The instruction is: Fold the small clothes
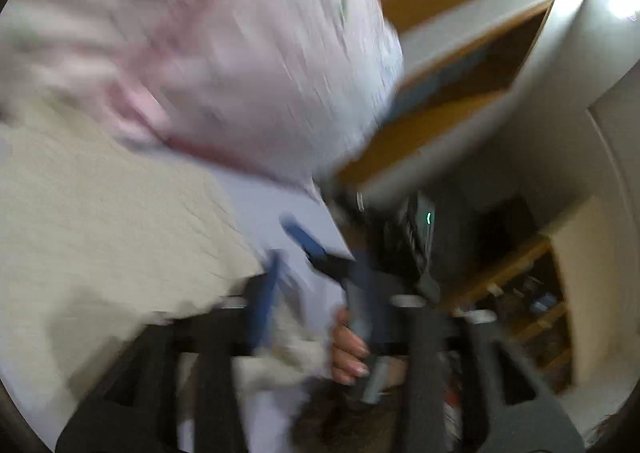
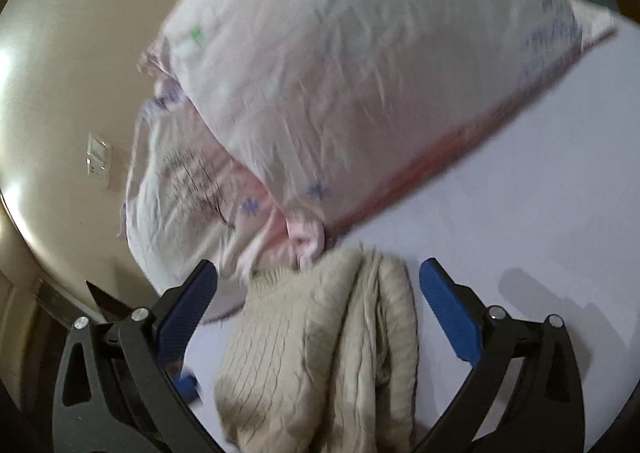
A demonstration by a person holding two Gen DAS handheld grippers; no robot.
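A cream ribbed knit garment lies bunched on the white table, between the wide-apart blue pads of my open right gripper. The same knit shows in the left wrist view, which is badly blurred. My left gripper shows one blue finger against a fold of cream knit; whether it is shut is unclear. The right gripper's blue finger and the hand holding it appear in the left wrist view.
A pile of pale pink and white clothes with blue and green prints lies behind the knit; it also shows in the left wrist view. A wall with a switch plate is at left. Wooden shelving stands beyond the table edge.
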